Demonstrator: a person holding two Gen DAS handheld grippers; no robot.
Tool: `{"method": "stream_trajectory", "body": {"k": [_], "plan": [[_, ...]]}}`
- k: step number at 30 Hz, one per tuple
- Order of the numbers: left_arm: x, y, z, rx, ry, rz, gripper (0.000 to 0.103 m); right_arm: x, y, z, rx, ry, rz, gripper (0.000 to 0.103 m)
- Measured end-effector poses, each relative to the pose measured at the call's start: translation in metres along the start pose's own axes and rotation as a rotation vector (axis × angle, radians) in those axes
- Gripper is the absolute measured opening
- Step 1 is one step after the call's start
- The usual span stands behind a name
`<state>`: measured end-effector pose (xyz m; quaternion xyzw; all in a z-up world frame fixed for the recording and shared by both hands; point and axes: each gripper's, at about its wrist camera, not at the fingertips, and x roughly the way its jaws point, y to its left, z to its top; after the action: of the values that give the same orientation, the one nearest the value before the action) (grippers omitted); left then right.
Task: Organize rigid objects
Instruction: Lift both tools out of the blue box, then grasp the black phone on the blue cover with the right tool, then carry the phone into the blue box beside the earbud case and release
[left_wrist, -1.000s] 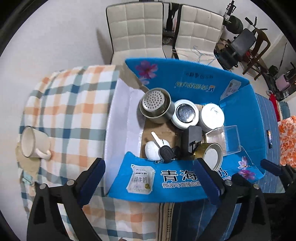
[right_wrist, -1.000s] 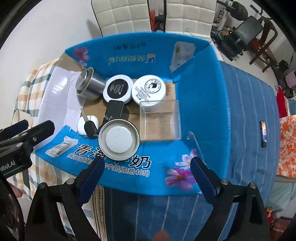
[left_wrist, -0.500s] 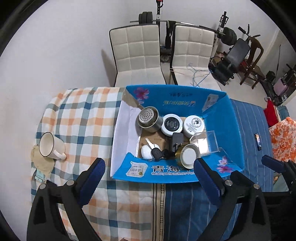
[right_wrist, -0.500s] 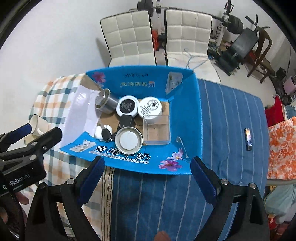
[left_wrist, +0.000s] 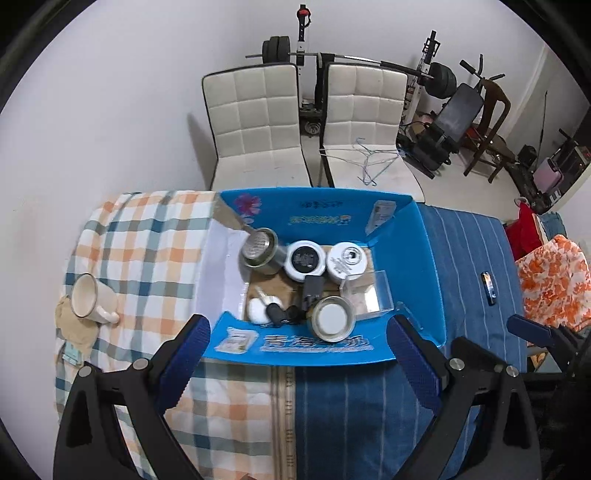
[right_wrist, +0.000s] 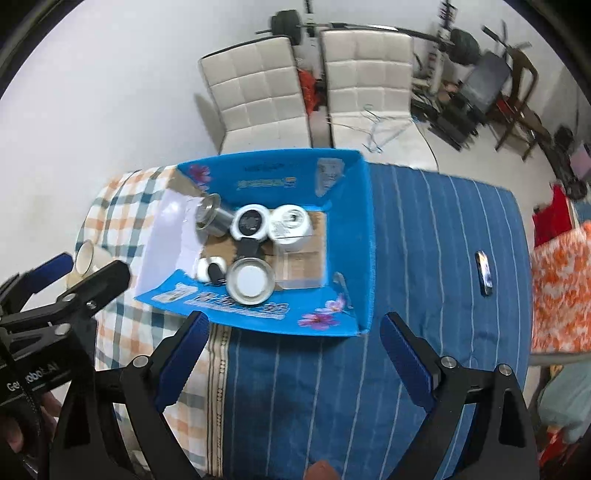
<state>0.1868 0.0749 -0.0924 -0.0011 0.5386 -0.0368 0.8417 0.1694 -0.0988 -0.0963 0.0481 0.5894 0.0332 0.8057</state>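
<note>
We read little here. On the near flap of the blue box (left_wrist: 317, 343) stands a line of white Chinese characters, too blurred in both views for us to make out with certainty. The far inner wall of the box carries a smaller yellow-and-white logo line, also unreadable to us. On the body of the left gripper (right_wrist: 48, 373), seen from the right wrist view, we read white lettering "Ge…robot.AI", with its middle letters hidden. The black-lidded jar (left_wrist: 305, 260) and the white-lidded jar (left_wrist: 347, 260) bear printed labels that are too small for us to read.
</note>
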Motion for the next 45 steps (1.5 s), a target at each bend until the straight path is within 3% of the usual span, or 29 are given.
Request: {"method": "stream_trajectory", "body": {"k": [8,13,18,23,26,30,31,33,40,45], "plan": [[0.064,-0.066,0.018,0.023,0.068,-0.031,0.098,0.033,-0.134,-0.002,0.233,0.06,-0.143,0.096],[0.117,-0.102,0.028,-0.001,0.138,-0.043,0.098,0.077,-0.22,0.004,0.313,0.112,-0.23,0.096],[0.161,-0.131,0.035,-0.02,0.194,-0.025,0.098,0.136,-0.289,0.001,0.363,0.155,-0.232,0.096],[0.183,-0.151,0.043,-0.016,0.202,0.016,0.098,0.185,-0.333,0.005,0.402,0.204,-0.249,0.095],[0.191,-0.155,0.047,-0.017,0.205,0.036,0.098,0.206,-0.346,0.0,0.42,0.238,-0.252,0.088],[0.197,-0.156,0.05,-0.008,0.209,0.056,0.098,0.205,-0.341,0.003,0.394,0.184,-0.266,0.08],[0.198,-0.155,0.05,-0.007,0.211,0.058,0.098,0.202,-0.338,0.003,0.386,0.174,-0.268,0.067],[0.199,-0.155,0.051,-0.007,0.212,0.06,0.098,0.201,-0.329,0.007,0.35,0.174,-0.281,0.032],[0.189,-0.154,0.05,0.006,0.201,0.043,0.098,0.192,-0.307,0.006,0.326,0.189,-0.28,0.027],[0.164,-0.142,0.043,0.015,0.178,-0.003,0.098,0.147,-0.27,0.0,0.31,0.136,-0.223,0.027]]}}
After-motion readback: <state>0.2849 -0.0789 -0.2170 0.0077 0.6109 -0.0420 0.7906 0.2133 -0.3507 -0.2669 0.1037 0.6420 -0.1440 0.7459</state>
